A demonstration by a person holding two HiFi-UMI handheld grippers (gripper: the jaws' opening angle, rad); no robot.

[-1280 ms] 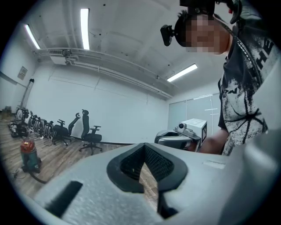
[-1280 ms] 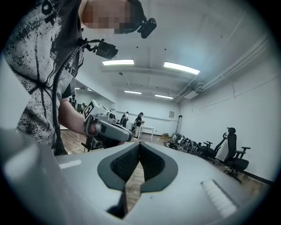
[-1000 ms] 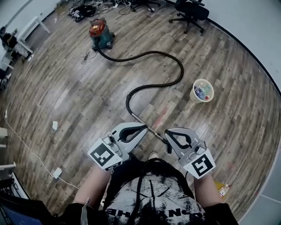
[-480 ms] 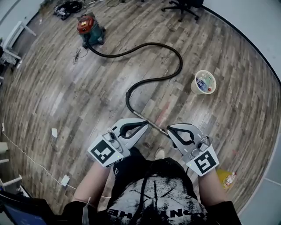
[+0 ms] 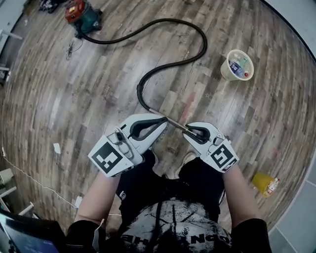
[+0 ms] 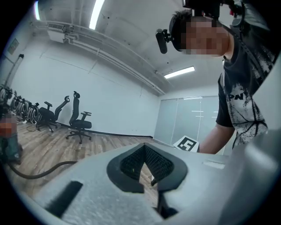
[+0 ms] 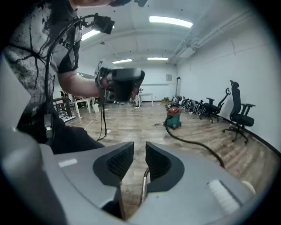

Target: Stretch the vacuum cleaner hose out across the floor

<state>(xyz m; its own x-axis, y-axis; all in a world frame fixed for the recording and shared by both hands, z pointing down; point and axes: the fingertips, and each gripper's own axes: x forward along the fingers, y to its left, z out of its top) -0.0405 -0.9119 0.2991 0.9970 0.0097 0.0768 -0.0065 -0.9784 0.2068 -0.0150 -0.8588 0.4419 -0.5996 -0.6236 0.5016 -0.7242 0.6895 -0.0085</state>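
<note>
Both tools have dropped toward the floor (image 5: pixel 74 99) over the last second, and the head view now sits much closer to the boards. The right tool (image 7: pixel 139 151) has just been opening its jaws. They stand at a narrow gap, and the metal wand (image 7: pixel 143 186) at the hose's free end shows in that gap, close against one jaw, but the pads are not pressing on it, so no grip yet. The left tool (image 6: pixel 144 147) is closed tight with nothing between its jaws, and hangs just left of the wand, apart from it. The hose (image 5: pixel 197 34) has not been stretched. It runs from the vacuum cleaner (image 5: pixel 81 15) at the top left of the head view, swings out to the right, curls back in a loop, and ends at the wand just in front of the person's feet, between the two tools. A white basket (image 5: pixel 237 64) stands off to the right, well clear of the hose. My read is that this is the reach for the pickup (right tool first, probably). The next move calls for closing on the wand, then walking it away from the cleaner to pull the curves out. The thin round tube could slip if it is pinched off-centre.
</note>
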